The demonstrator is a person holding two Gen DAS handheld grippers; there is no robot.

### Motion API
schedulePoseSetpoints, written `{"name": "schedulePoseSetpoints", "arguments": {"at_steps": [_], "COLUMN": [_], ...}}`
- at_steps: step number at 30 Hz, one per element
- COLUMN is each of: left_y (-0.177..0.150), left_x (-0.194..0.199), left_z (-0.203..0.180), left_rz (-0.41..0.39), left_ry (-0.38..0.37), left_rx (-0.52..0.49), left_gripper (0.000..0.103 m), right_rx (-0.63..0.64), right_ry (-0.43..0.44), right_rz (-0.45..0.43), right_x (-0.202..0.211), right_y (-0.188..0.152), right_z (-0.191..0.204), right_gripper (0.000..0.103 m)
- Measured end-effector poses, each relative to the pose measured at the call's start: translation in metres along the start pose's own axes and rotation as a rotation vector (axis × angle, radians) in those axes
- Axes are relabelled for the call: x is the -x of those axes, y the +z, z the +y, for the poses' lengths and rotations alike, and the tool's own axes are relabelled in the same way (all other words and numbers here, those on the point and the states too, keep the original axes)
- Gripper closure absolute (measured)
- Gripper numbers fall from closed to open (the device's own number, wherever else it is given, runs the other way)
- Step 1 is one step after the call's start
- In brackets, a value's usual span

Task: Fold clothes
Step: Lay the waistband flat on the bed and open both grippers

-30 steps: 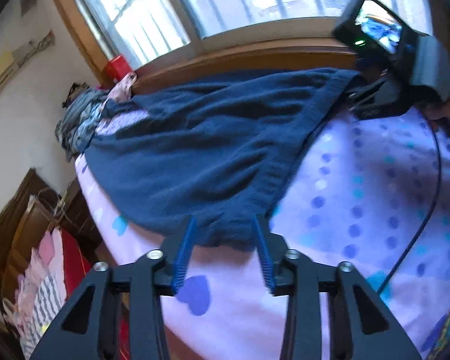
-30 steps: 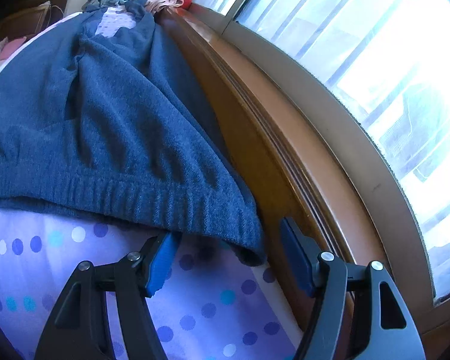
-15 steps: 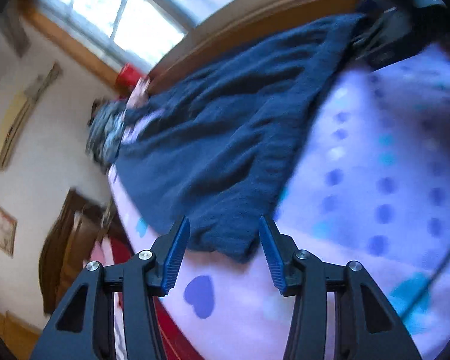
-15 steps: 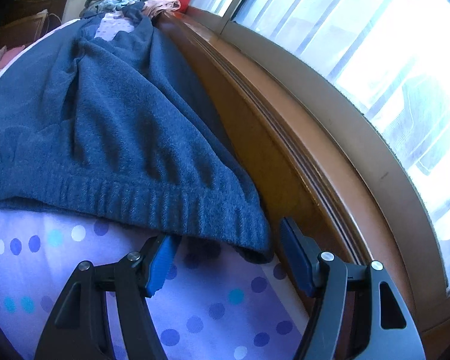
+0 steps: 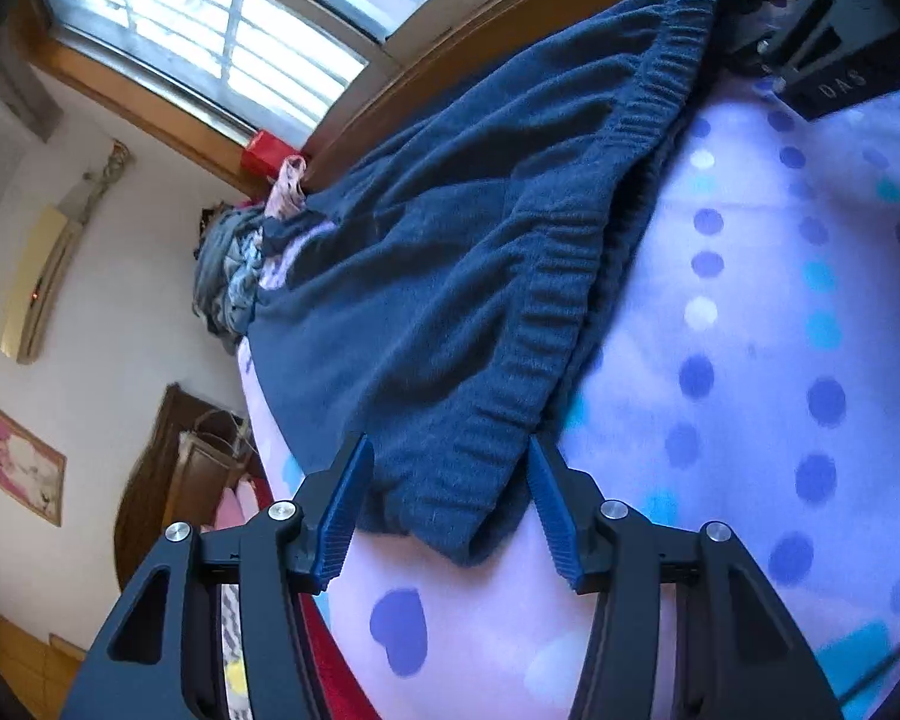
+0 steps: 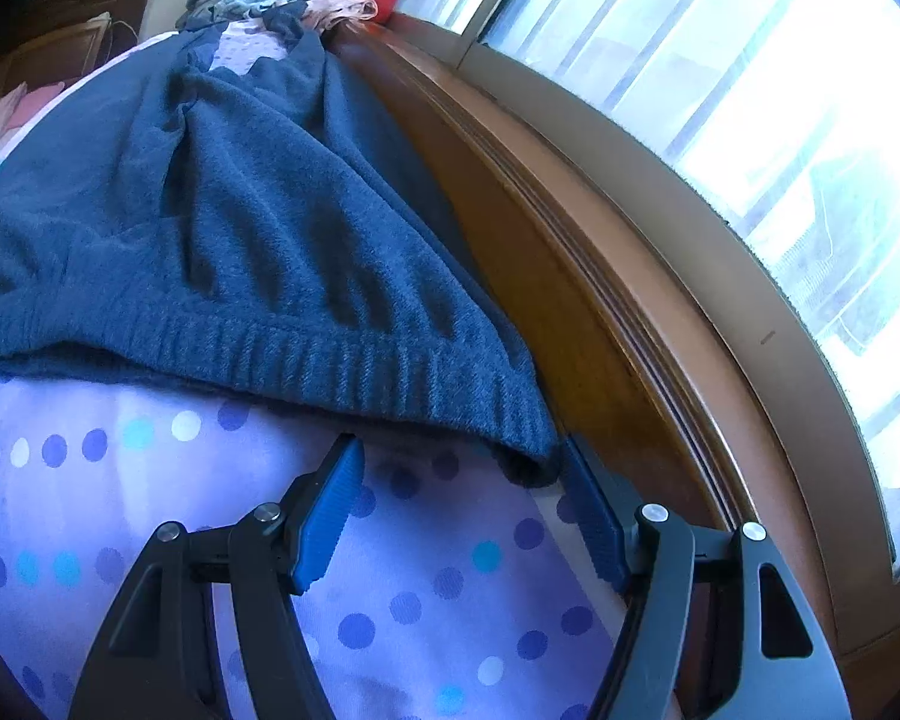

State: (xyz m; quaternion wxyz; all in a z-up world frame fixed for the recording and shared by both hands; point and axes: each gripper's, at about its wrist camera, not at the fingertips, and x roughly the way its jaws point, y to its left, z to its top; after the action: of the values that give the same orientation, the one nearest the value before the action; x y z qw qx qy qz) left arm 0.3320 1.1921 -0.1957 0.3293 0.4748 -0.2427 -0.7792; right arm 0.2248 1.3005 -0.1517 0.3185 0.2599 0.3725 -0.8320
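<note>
A dark blue knitted sweater (image 5: 450, 276) lies spread on a lilac dotted bedsheet (image 5: 750, 360). My left gripper (image 5: 447, 498) is open, its blue pads on either side of the near corner of the ribbed hem. In the right wrist view the sweater (image 6: 222, 240) lies along the wooden window ledge. My right gripper (image 6: 459, 498) is open, with the other hem corner between its pads. The right gripper also shows in the left wrist view (image 5: 810, 48) at the far hem corner.
A wooden window ledge (image 6: 570, 252) runs along the bed's far side below a bright window (image 6: 750, 90). A heap of grey and pink clothes (image 5: 234, 276) and a red box (image 5: 267, 153) sit at the head of the bed. Dark wooden furniture (image 5: 174, 468) stands beside the bed.
The left gripper has rolled and moved in, so the near hem corner now lies between its pads. The right gripper has crept forward to the far hem corner. Both stay open.
</note>
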Motion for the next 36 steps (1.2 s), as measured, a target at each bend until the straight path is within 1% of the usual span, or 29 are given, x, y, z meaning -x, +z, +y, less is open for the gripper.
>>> {"name": "schedulePoseSetpoints", "arguments": {"at_steps": [4,8,11,13,15,18,21,22,23,24,27,28,30,31,32,33,34,36], "left_y": [0.016,0.032,0.041,0.039,0.032,0.01,-0.007,-0.011,-0.015,-0.017,-0.021,-0.019,-0.014,-0.011,-0.01,-0.01,-0.011,-0.015], "left_x": [0.002,-0.008,-0.023,-0.022,-0.02,-0.01,-0.005,-0.005,-0.007,-0.01,-0.018,-0.019,-0.018,-0.017,-0.016,-0.015,-0.015,-0.016], "left_z": [0.004,-0.003,0.004,0.006,0.003,0.007,0.021,0.027,0.032,0.038,0.055,0.057,0.054,0.049,0.045,0.044,0.045,0.054], "left_rz": [-0.022,-0.015,0.026,0.02,0.023,0.039,0.073,0.089,0.106,0.12,0.158,0.156,0.137,0.125,0.114,0.115,0.119,0.115], "left_ry": [-0.014,-0.007,-0.012,-0.001,0.002,0.009,0.046,0.053,0.063,0.075,0.079,0.076,0.04,0.011,-0.012,-0.041,-0.095,-0.173], "left_rx": [0.03,0.022,0.064,0.062,0.02,0.001,0.035,0.048,0.06,0.075,0.145,0.163,0.169,0.155,0.144,0.15,0.169,0.206], "left_gripper": [0.05,0.049,0.049,0.049,0.049,0.049,0.049,0.047,0.04,0.038,0.036,0.036,0.037,0.044,0.057,0.063,0.073,0.081], "right_rx": [-0.001,0.002,0.01,0.016,0.021,0.025,0.022,0.021,0.021,0.023,0.017,0.013,0.006,0.01,0.016,0.025,0.031,0.05], "right_ry": [0.009,0.014,0.017,0.024,0.028,0.031,0.035,0.037,0.037,0.035,0.02,0.017,0.02,0.016,0.01,0.001,-0.005,-0.026], "right_rz": [-0.001,0.002,0.0,-0.002,-0.001,0.002,0.005,0.009,0.012,0.011,-0.01,-0.02,-0.039,-0.051,-0.061,-0.073,-0.079,-0.092], "right_x": [0.011,0.019,0.028,0.034,0.04,0.047,0.054,0.056,0.058,0.06,0.069,0.072,0.078,0.08,0.082,0.084,0.086,0.09], "right_y": [-0.003,-0.005,-0.008,-0.01,-0.013,-0.018,-0.023,-0.024,-0.026,-0.027,-0.028,-0.028,-0.029,-0.03,-0.031,-0.032,-0.034,-0.039], "right_z": [0.001,0.002,0.004,0.006,0.008,0.011,0.013,0.013,0.014,0.015,0.015,0.015,0.014,0.015,0.015,0.016,0.017,0.02], "right_gripper": [0.035,0.035,0.035,0.035,0.035,0.035,0.035,0.035,0.035,0.035,0.035,0.035,0.035,0.035,0.035,0.035,0.035,0.035]}}
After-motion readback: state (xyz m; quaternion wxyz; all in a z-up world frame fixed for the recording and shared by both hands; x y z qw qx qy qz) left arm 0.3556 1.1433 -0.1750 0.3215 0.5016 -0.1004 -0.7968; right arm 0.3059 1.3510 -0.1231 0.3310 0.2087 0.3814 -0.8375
